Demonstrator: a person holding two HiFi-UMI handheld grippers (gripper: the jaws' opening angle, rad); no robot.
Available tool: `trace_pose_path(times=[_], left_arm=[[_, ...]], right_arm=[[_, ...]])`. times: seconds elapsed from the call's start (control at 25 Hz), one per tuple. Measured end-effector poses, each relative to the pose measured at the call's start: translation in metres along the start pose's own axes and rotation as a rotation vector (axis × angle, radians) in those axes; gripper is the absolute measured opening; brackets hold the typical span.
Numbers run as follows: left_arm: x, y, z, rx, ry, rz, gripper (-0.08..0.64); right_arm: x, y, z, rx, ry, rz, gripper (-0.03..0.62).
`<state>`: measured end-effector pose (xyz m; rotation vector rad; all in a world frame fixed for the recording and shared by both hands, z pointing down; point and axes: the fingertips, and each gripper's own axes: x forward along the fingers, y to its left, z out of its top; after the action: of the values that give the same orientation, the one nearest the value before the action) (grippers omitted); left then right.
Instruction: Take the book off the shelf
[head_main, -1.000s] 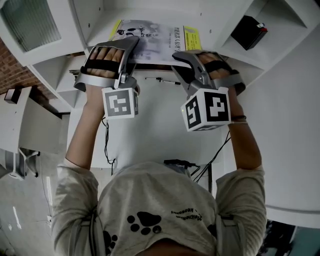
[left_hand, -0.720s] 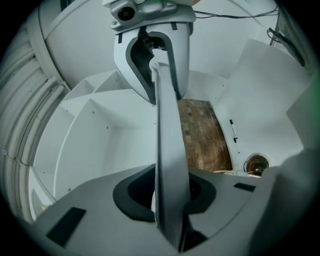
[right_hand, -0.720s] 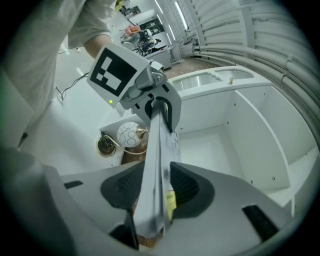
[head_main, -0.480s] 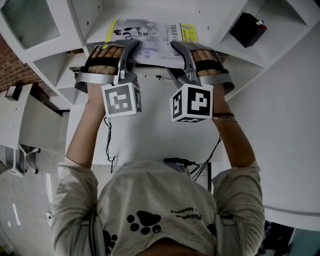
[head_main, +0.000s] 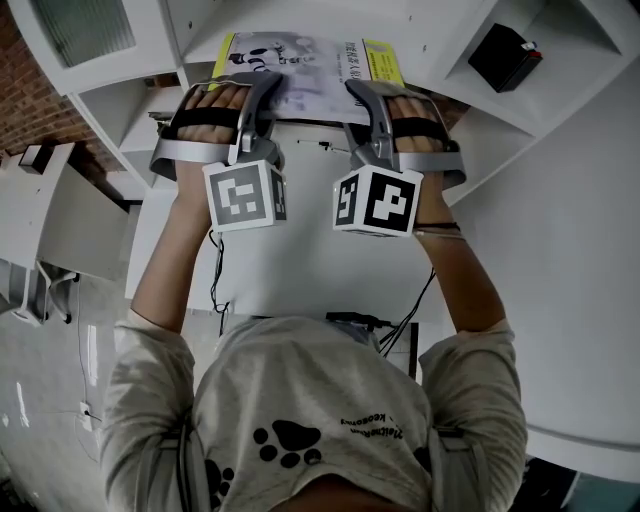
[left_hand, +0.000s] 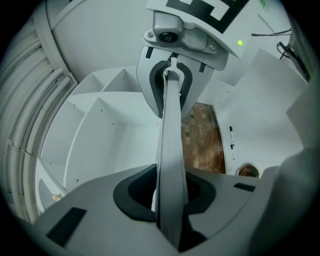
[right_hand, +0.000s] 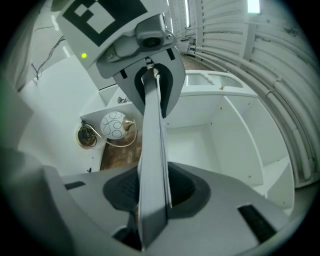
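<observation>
1. Twin hand-held grippers have the book pinned from opposite sides. The left gripper (left_hand: 169, 200) and the right gripper (right_hand: 152, 200) face each other. Each pair of jaws has just been closing and now presses on the book's thin edge, which runs straight from one to the other.
2. White shelf unit (head_main: 190, 35) fills the top of the head view, its dividers framing a central bay above a white desk (head_main: 300, 260).
3. Book (head_main: 300, 62) sits cover-up at the mouth of that bay, between the two hands (whether its far end rests on the shelf board cannot be told).
4. Black box (head_main: 505, 55) occupies the neighbouring bay to the right, well apart from the book. A pen (head_main: 325, 148) lies on the desk just below the book's near edge.
5. Likely trouble is uneven pulling. If one hand draws back faster than the other, the book would twist between the two pinches and could slip out of the weaker one.
6. Both grips sit near the book's near end, so the unsupported far end may sag or catch a divider as it clears the bay. If a pinch holds only the cover, the pages could fall open.
</observation>
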<state>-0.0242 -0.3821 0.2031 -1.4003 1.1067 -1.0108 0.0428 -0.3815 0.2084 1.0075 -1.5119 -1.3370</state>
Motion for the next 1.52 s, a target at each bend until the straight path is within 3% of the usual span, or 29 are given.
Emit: trace_pose_path(times=[0.24,0.52,1.0,1.52], left_arm=[[0.012,0.006,0.003,-0.010,0.022,0.051,0.078],[-0.005,0.016,0.007,-0.046,0.000,0.074,0.078],[-0.094,-0.016,0.012,-0.052,-0.060,-0.007,0.078],[-0.199,-0.083,0.030,-0.092,-0.111,-0.111,0.078]], right_arm=[[0.010,-0.011,-0.007,0.013,-0.043,-0.071,0.083],[-0.008,-0.022,-0.001,0.009,-0.044,-0.078,0.081],[-0.089,0.018,0.036,0.049,0.026,-0.004,0.081],[-0.191,0.091,0.065,0.091,0.106,0.090,0.081]])
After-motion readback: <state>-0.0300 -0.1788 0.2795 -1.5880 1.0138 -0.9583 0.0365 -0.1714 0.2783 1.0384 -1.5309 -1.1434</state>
